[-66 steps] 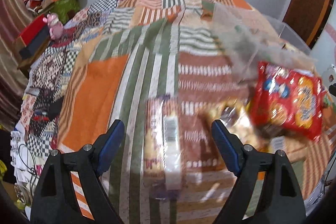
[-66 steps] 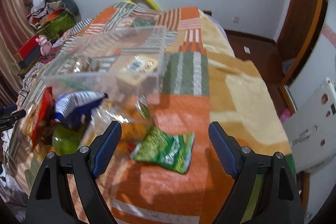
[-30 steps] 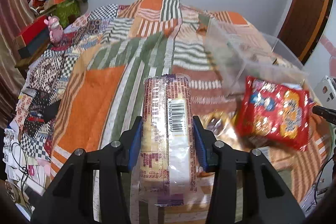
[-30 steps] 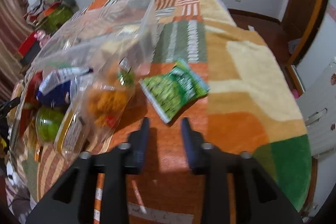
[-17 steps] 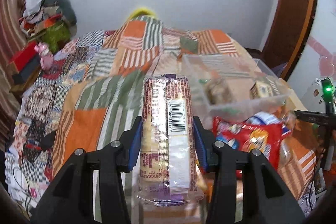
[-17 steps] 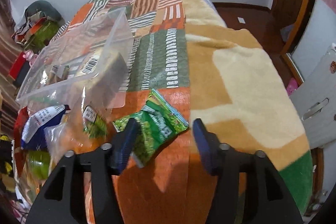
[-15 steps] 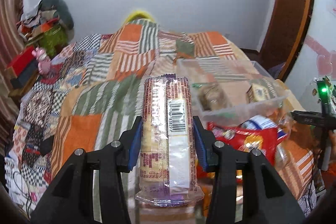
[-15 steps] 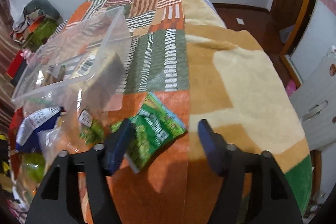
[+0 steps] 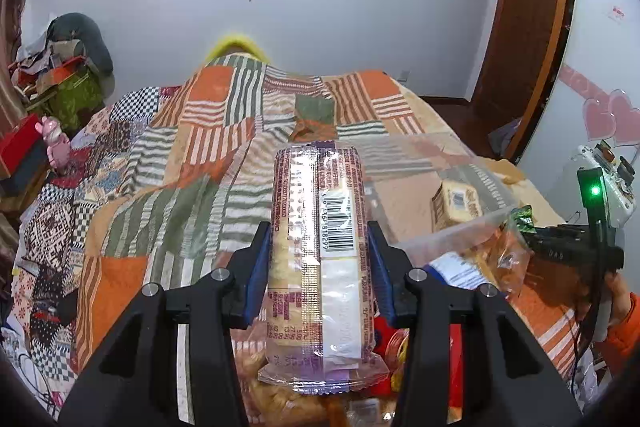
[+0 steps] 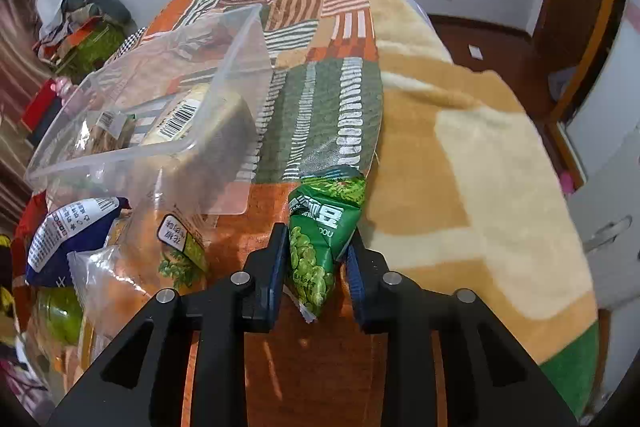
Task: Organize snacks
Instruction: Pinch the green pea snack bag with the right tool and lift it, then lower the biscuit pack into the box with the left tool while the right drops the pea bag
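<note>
Mid-sort. Left claw (image 9: 318, 259) clamped on biscuit pack (image 9: 320, 251), held above bed near bin (image 9: 452, 227). Right claw (image 10: 318, 259) just closed on green pouch (image 10: 324, 239). Next: carry both over bin, drop.

Both grippers clamped, each with a packet between its blue pads.

Left gripper (image 9: 319, 254): jaws pressed on the long sides of a cracker pack (image 9: 320, 259), held lengthwise and lifted, pointing forward and down. Right gripper (image 10: 318, 263): jaws have just been closing, now pinching a green snack bag (image 10: 324, 235) near its lower end, angled steeply down. In the left view, a hand in an orange sleeve (image 9: 622, 311) grips the right tool's handle.
</note>
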The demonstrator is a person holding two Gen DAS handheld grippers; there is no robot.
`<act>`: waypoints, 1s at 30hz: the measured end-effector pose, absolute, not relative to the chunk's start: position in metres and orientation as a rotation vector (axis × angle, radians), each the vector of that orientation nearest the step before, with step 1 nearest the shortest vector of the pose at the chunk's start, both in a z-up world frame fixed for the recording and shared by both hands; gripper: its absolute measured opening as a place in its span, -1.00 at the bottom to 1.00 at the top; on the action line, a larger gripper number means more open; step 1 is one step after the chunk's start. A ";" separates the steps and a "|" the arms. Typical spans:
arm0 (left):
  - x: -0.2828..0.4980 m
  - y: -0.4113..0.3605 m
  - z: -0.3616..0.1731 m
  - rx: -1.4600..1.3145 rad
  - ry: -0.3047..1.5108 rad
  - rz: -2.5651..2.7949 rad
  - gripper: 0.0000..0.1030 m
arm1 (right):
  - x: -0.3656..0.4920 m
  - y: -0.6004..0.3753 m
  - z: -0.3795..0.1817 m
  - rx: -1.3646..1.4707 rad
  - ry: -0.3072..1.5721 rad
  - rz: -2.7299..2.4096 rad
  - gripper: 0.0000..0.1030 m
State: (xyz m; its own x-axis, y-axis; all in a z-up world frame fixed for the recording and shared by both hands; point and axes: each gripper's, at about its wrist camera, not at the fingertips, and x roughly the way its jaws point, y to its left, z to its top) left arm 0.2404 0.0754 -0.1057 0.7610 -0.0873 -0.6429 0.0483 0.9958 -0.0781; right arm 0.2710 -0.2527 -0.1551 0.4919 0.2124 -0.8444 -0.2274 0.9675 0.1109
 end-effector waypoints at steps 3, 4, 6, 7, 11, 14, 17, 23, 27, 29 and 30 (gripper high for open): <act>0.249 0.070 -0.102 -0.064 0.697 -0.084 -0.13 | 0.270 -0.254 -0.144 -0.019 0.996 0.275 -0.56; 0.252 0.069 -0.101 -0.066 0.696 -0.086 -0.13 | 0.271 -0.253 -0.140 -0.021 0.987 0.280 -0.57; 0.260 0.069 -0.100 -0.072 0.698 -0.087 -0.13 | 0.270 -0.250 -0.131 -0.033 0.965 0.294 -0.58; 0.263 0.068 -0.100 -0.074 0.700 -0.088 -0.13 | 0.270 -0.248 -0.127 -0.048 0.955 0.298 -0.58; 0.274 0.064 -0.103 -0.082 0.711 -0.088 -0.13 | 0.270 -0.241 -0.130 -0.094 0.949 0.293 -0.58; 0.277 0.061 -0.106 -0.075 0.715 -0.095 -0.13 | 0.270 -0.250 -0.138 -0.055 0.984 0.290 -0.58; 0.277 0.058 -0.108 -0.063 0.720 -0.097 -0.13 | 0.264 -0.262 -0.141 -0.038 1.001 0.277 -0.58; 0.277 0.059 -0.112 -0.073 0.735 -0.099 -0.13 | 0.253 -0.286 -0.135 -0.043 0.970 0.221 -0.67; 0.277 0.057 -0.113 -0.071 0.737 -0.094 -0.13 | 0.250 -0.290 -0.120 -0.057 0.924 0.208 -0.68; 0.279 0.056 -0.113 -0.071 0.737 -0.088 -0.13 | 0.249 -0.286 -0.108 -0.053 0.886 0.218 -0.68; 0.280 0.056 -0.113 -0.071 0.738 -0.085 -0.13 | 0.250 -0.284 -0.103 -0.051 0.873 0.227 -0.69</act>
